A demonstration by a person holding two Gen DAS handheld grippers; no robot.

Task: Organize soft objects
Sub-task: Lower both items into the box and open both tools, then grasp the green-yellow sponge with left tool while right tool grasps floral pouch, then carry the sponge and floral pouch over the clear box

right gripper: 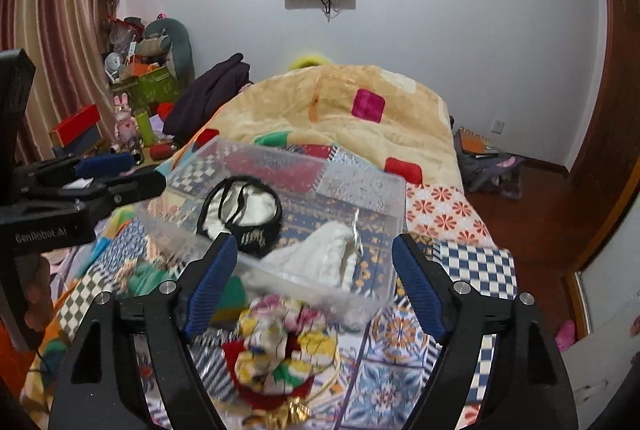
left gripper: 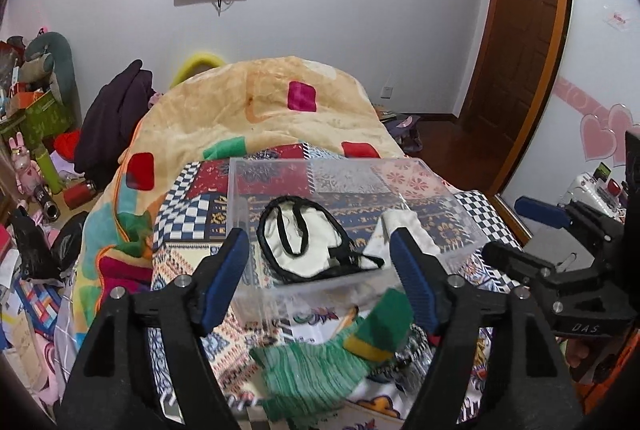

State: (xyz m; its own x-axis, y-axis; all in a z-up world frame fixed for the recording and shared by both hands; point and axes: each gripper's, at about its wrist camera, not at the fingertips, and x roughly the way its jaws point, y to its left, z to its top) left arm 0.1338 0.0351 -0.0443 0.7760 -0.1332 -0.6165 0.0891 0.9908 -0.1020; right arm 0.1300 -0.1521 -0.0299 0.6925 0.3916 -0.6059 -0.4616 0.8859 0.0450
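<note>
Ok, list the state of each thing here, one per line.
Left gripper: open, empty.
Right gripper: open, empty.
Clear box: lidless, upright on the bed.
Eye mask: inside box.
White cloth: inside box.
Green sock: crumpled on the bed, outside box.
Floral pouch: on the bed, outside box.

I saw a bed (left gripper: 192, 230) spread with a patchwork sheet (right gripper: 460, 214). A peach blanket (left gripper: 256, 102) with colored squares was heaped at its far end. On the sheet sat a clear plastic box (left gripper: 424, 174). Nearer me lay a green sock (left gripper: 320, 366), and just beside it a floral pouch with red trim (right gripper: 280, 350), close against the box's near wall.
</note>
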